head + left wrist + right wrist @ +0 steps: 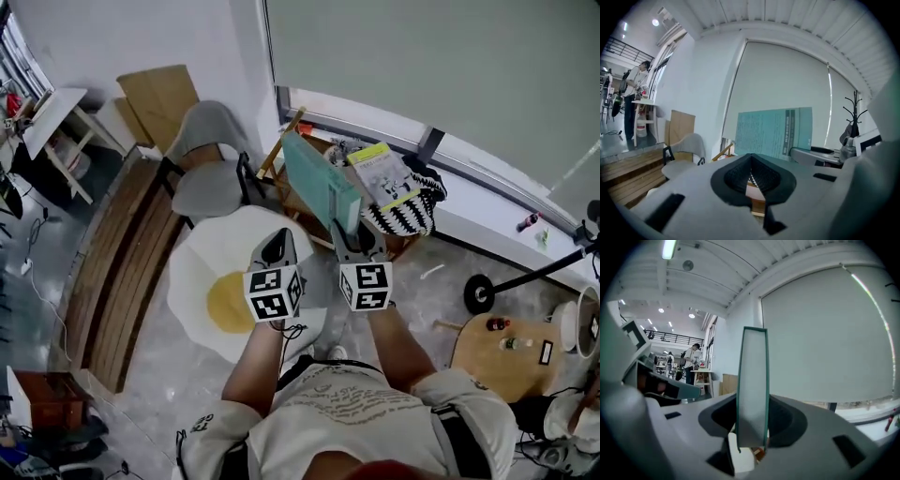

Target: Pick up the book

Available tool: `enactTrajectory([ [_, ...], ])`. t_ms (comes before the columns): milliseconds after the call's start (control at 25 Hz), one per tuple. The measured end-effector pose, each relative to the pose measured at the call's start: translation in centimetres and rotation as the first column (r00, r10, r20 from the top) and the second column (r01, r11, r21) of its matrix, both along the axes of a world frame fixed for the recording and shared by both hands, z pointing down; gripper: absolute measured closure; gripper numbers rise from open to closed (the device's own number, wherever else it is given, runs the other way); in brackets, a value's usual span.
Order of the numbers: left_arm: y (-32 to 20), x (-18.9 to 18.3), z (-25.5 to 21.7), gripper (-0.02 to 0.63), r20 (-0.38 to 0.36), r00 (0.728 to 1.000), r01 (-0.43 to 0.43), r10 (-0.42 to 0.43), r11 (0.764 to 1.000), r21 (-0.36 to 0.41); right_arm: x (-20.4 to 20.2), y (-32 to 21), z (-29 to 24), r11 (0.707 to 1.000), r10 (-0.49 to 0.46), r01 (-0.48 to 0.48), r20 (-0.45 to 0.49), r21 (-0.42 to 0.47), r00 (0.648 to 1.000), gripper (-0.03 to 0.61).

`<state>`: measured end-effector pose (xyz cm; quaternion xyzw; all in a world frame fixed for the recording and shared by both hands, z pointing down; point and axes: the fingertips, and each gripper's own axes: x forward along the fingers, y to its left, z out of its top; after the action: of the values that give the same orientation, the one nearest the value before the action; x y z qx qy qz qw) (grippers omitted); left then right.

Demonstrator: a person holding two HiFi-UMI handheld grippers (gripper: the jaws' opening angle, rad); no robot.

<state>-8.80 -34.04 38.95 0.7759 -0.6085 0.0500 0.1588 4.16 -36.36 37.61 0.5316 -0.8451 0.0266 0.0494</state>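
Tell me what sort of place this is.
Probably a lounge corner of an office or studio: a grey chair, a fried-egg rug and a big roller blind.

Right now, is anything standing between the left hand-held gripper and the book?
Nothing visible does. The book is clamped upright in the right hand-held gripper. The left hand-held gripper is beside it, jaws together and holding nothing, with only open air between it and the book.

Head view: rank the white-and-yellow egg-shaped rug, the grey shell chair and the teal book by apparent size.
1. White-and-yellow egg-shaped rug
2. Grey shell chair
3. Teal book, held up nearer the camera, so it looks bigger than it is.
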Motion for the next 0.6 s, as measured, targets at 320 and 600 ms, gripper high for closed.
enactTrajectory([
  [320, -0.3, 4.2, -6.5, 0.595, 0.035, 0.996, -0.084, 0.08, 0.987, 0.138, 2.4, 1.5, -5.8, 0.992, 0.062, -0.063, 0.016, 0.106, 0.998, 0.394],
  [600, -0.6, 5.8, -8.6, 0.595, 0.06, 0.992, -0.124, 0.115, 0.976, 0.179, 3.3, 2.0, -7.5, 0.987, 0.075, -0.078, 0.021, 0.143, 0.997, 0.394],
])
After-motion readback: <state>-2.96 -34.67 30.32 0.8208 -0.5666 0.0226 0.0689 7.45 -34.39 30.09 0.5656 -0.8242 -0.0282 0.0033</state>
